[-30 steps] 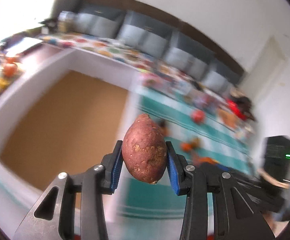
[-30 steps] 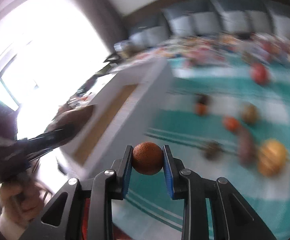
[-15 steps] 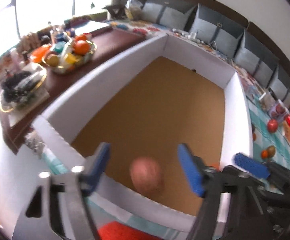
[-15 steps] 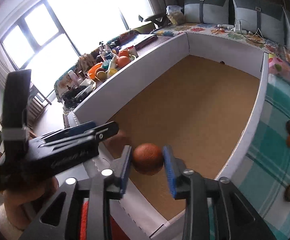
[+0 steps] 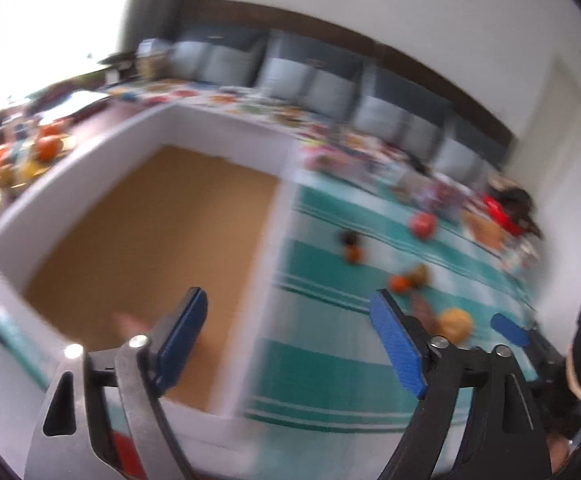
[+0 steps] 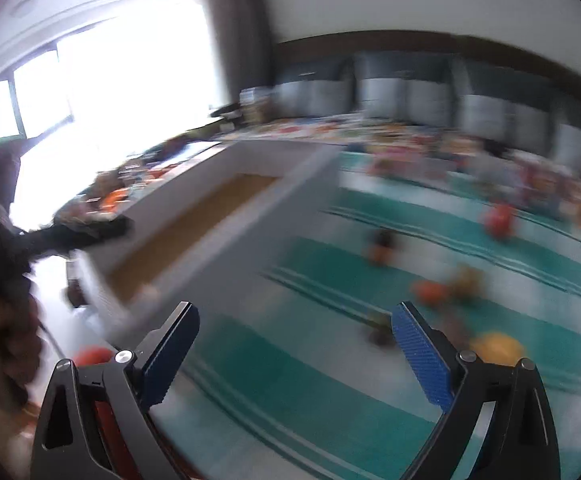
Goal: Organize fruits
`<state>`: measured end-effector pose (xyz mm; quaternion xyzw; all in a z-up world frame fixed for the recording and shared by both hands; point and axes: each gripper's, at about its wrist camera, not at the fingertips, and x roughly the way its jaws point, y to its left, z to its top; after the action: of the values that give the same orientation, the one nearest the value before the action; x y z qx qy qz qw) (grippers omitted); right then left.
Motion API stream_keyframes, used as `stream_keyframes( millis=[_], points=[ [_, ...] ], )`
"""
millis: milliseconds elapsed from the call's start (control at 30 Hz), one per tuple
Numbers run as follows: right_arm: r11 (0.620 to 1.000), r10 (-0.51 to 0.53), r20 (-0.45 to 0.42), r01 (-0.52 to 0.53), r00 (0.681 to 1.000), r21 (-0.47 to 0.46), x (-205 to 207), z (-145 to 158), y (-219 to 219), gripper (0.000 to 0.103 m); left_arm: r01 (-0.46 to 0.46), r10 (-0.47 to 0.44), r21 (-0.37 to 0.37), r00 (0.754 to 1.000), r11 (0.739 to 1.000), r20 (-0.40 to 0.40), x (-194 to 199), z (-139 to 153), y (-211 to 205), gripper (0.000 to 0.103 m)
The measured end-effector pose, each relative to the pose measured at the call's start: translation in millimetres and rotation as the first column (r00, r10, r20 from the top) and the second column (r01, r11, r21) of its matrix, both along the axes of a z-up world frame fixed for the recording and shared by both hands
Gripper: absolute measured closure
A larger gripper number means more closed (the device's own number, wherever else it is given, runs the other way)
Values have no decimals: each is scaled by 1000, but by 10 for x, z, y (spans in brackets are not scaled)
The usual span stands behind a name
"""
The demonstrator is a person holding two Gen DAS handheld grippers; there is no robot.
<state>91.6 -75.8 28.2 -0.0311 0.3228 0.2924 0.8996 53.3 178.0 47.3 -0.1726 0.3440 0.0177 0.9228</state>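
left gripper [image 5: 290,332]: jaws just opened wide, empty; sweet potato held a second ago now a blur [image 5: 130,324] on box [image 5: 218,136] floor | right gripper [image 6: 294,344]: jaws just opened, empty; its orange fruit gone from view | remaining fruits [image 6: 498,218] on striped cloth [image 6: 298,380]

No readable text, label, brand, number or sign anywhere in either view; everything ahead of both grippers too blurred, including the printed patterns far beyond the fingertips.
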Motion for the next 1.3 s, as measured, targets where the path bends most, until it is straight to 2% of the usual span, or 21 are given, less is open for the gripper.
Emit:
stream_keyframes(
  millis=[67, 133, 233, 367, 467, 600, 700, 800, 867, 1000, 1133, 1300],
  points=[
    [992, -125, 22, 125, 992, -26, -79, -170, -594, 3, 81, -81, -8, 997, 997, -1, 49, -72, -353, 15],
    [963, -255, 61, 259, 965, -77, -142, -367, -1108, 1, 159, -158, 8, 986, 987, -45, 146, -261, -740, 15],
    [878, -447, 64, 451, 892, -161, -177, -764, -1816, 1, 232, -223, 65, 967, 970, -125, 318, -699, -1193, 15],
    [820, -541, 4, 528, 841, -222, -63, -1051, -2237, 1, 226, -196, 148, 961, 963, -196, 544, -1162, -1390, 15],
    [795, -586, -6, 573, 810, -198, 95, -1064, -2417, 1, 171, -133, 172, 968, 970, -213, 666, -1325, -1253, 15],
    [792, -585, -11, 568, 811, -224, 156, -1177, -2436, 1, 128, -83, 179, 968, 976, -236, 702, -1494, -1088, 15],
    [794, -575, -47, 544, 817, -271, 171, -1333, -2369, 1, 132, -87, 217, 975, 967, -204, 668, -1530, -1090, 15],
    [797, -563, -29, 534, 826, -282, 145, -1326, -2312, 1, 159, -104, 261, 972, 952, -212, 680, -1562, -1163, 11],
    [797, -559, -44, 522, 828, -303, 168, -1360, -2292, 1, 160, -104, 263, 971, 951, -214, 694, -1565, -1173, 9],
    [803, -561, -73, 521, 825, -287, 190, -1383, -2336, 1, 163, -108, 263, 971, 951, -212, 677, -1565, -1177, 9],
    [820, -558, -139, 519, 818, -240, 218, -1406, -2435, 0, 163, -108, 264, 971, 951, -212, 675, -1564, -1178, 9],
    [819, -559, -137, 519, 818, -245, 208, -1407, -2424, 0, 163, -108, 264, 972, 951, -211, 672, -1565, -1179, 8]
  ],
)
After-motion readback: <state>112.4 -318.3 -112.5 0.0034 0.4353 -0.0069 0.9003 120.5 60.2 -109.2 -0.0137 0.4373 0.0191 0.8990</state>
